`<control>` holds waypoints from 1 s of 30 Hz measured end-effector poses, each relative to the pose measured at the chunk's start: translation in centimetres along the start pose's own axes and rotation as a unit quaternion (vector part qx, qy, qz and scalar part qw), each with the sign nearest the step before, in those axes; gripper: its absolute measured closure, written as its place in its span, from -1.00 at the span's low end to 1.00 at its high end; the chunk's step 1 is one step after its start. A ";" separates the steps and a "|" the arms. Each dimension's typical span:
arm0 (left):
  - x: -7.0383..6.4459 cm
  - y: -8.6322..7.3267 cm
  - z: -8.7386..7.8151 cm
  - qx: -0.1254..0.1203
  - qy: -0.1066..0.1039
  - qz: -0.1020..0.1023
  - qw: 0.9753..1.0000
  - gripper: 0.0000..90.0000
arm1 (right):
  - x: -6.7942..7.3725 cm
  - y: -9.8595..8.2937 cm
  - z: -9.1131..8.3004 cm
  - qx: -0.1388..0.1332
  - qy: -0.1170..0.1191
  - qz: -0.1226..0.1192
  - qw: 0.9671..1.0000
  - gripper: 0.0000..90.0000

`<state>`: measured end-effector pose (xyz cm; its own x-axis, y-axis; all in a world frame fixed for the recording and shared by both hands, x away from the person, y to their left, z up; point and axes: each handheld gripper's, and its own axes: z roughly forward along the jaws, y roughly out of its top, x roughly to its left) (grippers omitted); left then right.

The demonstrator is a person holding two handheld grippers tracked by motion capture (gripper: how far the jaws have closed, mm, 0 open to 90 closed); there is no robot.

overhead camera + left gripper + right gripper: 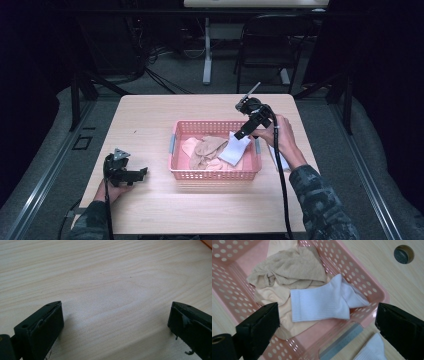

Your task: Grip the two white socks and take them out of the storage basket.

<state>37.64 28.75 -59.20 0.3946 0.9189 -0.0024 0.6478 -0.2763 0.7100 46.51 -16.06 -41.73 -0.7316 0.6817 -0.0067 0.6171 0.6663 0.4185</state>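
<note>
The wooden surface (150, 125) carries a pink perforated basket (215, 174) a little right of its middle. Inside the basket lies a heap of cloth: a tan sock (289, 267) crumpled toward the far side, a pale peach piece (274, 298) beneath it, and a white sock (324, 301) lying on top, its toe resting against the basket's wall. In the high view that white sock (234, 149) sits in the basket's right part, leaning on the right wall.

The right tool (250, 120) hangs over the basket's right edge, tilted down toward the white sock, held in the person's right hand (282, 137). In the right gripper view its jaws stand wide apart with nothing between them, the white sock below the gap. Just outside the basket, a second white sock (372, 350) lies on the surface, beside a grey strip (342, 341) on the basket's wall.

The left tool (131, 174) rests low on the surface, well left of the basket, in the left hand (114, 190). Its jaws are spread wide over bare wood, holding nothing.

A round hole (403, 254) is set in the surface near the basket.
</note>
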 end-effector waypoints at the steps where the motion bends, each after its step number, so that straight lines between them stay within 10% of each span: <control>1: 0.0 0.0 0.0 0.000 -0.001 -0.001 1.000 -1.00 | 0.1 0.2 0.4 0.001 0.002 -0.005 1.000 -0.83; 12: 0.0 0.0 0.0 0.000 -0.001 0.000 1.000 -1.00 | -0.9 1.5 4.6 0.054 0.028 0.000 0.998 -0.53; 30: 0.0 0.0 0.0 0.000 -0.001 -0.001 1.000 -1.00 | -2.9 -0.1 8.9 0.033 0.016 0.048 0.998 -0.24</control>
<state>37.63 28.74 -59.21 0.3945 0.9189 -0.0041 0.6483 -0.2752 0.7100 51.11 -15.40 -49.84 -0.6760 0.7345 0.0597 0.7022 0.6174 0.3546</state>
